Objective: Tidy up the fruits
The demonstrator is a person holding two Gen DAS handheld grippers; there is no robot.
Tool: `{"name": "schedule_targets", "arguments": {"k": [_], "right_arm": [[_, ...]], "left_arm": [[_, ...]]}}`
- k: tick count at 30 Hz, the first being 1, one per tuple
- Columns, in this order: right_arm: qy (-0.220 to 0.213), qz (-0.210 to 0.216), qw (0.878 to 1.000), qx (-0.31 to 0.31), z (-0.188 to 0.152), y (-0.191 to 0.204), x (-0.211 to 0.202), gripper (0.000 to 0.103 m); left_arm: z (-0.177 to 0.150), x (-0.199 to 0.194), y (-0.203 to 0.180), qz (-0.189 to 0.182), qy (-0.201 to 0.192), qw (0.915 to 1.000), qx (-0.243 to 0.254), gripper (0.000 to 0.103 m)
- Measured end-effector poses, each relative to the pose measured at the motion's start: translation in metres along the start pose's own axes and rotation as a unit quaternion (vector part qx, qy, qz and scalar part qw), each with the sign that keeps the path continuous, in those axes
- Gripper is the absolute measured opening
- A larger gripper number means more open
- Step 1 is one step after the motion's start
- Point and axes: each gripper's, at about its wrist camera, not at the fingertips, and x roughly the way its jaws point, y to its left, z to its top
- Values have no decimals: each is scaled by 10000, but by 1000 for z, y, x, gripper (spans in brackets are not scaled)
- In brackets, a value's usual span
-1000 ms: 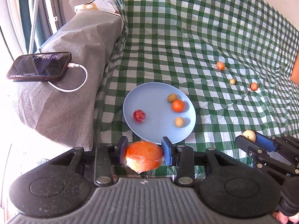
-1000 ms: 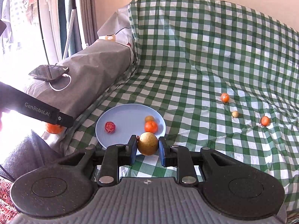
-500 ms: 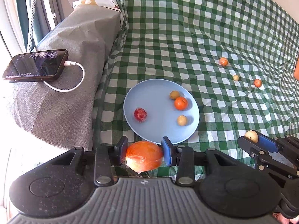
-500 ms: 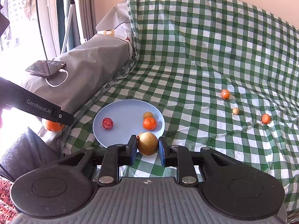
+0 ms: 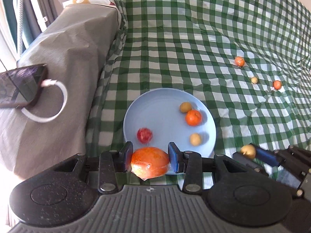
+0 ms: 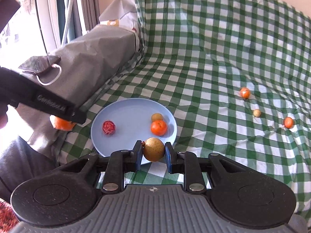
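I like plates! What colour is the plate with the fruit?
Light blue plate, clearest in the left wrist view.

Left gripper (image 5: 150,156) clamped on a large orange fruit (image 5: 149,163), right gripper (image 6: 153,153) pinching a small brown fruit (image 6: 154,149)

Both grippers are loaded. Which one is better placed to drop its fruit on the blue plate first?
Left, narrowly. The left gripper holds the large orange fruit right at the blue plate's near rim. The right gripper, shut on the yellow-brown fruit, sits off the plate's right edge in the left view.
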Motion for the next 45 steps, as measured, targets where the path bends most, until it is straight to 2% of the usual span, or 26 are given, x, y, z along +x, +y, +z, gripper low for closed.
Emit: {"name": "schedule_targets", "arguments": {"k": [6, 13, 16, 17, 18, 19, 20, 22, 24, 26, 32, 37, 45], "right_arm": [[237, 82, 9997, -70, 13, -1, 46, 25], [543, 140, 9979, -325, 21, 1, 92, 25], [587, 141, 9974, -397, 24, 2, 105, 25], [598, 145, 9972, -427, 25, 3, 109, 26], [612, 179, 9969, -453, 27, 2, 113, 26], [634, 202, 9967, -457, 29, 1, 116, 37], [653, 166, 9968, -436, 30, 1, 117, 59], [543, 75, 9979, -354, 32, -1, 111, 75], [490, 89, 9982, -334, 31, -3, 98, 78], [526, 97, 9983, -235, 26, -5, 81, 85], [685, 122, 9976, 31, -1, -6, 28, 94], [343, 68, 9994, -84, -8, 1, -9, 99], [-92, 26, 9999, -111, -8, 2, -37, 100]], "left_arm": [[26, 41, -7, 63, 57, 9998, 205, 44], [44, 85, -9, 187, 300, 9990, 277, 44], [47, 94, -9, 275, 281, 9988, 307, 48], [48, 95, -8, 311, 222, 9988, 297, 66], [50, 94, -7, 356, 165, 9988, 276, 91], [50, 91, -6, 413, 79, 9988, 241, 100], [50, 86, -4, 433, -46, 9988, 217, 103], [47, 76, 0, 330, -119, 9990, 269, 103], [40, 66, 1, 332, -49, 9989, 314, 103], [28, 53, 4, 302, -40, 9990, 336, 103], [-12, 10, 17, 477, 14, 9987, 193, 103], [-35, -22, 25, 525, -31, 9985, -139, 103], [-40, -45, 12, 558, -230, 9981, -90, 103]]}}
